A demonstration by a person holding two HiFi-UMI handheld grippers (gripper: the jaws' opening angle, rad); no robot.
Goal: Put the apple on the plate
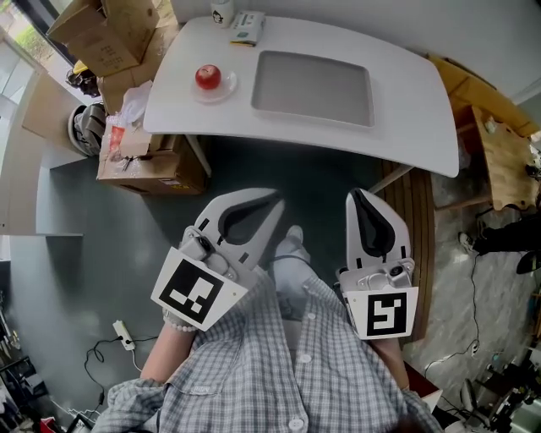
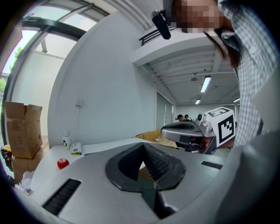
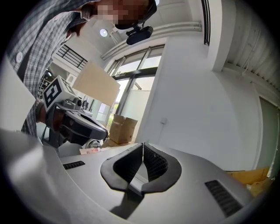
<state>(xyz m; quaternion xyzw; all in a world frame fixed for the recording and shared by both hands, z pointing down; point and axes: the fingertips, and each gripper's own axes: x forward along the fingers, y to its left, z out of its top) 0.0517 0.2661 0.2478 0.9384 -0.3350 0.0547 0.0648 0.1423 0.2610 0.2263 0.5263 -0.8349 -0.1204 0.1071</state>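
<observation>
- The left gripper (image 2: 143, 151) has its two dark ribbed jaws pressed together, with nothing between them.
- The right gripper (image 3: 143, 148) is the same, its jaws closed tip to tip and empty.
- In the head view both grippers are held low in front of the person's checked shirt (image 1: 279, 364). They sit side by side over the dark floor (image 1: 127, 228) and point toward a white table (image 1: 406, 110). Both are well short of the table's near edge.
- The red apple (image 1: 208, 77) sits on a small pale round plate (image 1: 228, 87) near the table's left end, well apart from both grippers.
- A grey rectangular tray (image 1: 313, 89) lies just to the right of the plate, in the middle of the table, with nothing on it.
- At the far edge of the table stands a white cup (image 1: 222, 10), with a small green and white packet (image 1: 247, 27) beside it.
- Cardboard boxes (image 1: 106, 34) are stacked on the floor past the table's left end.
- The left gripper view shows the apple low at the left, in front of a white wall.
</observation>
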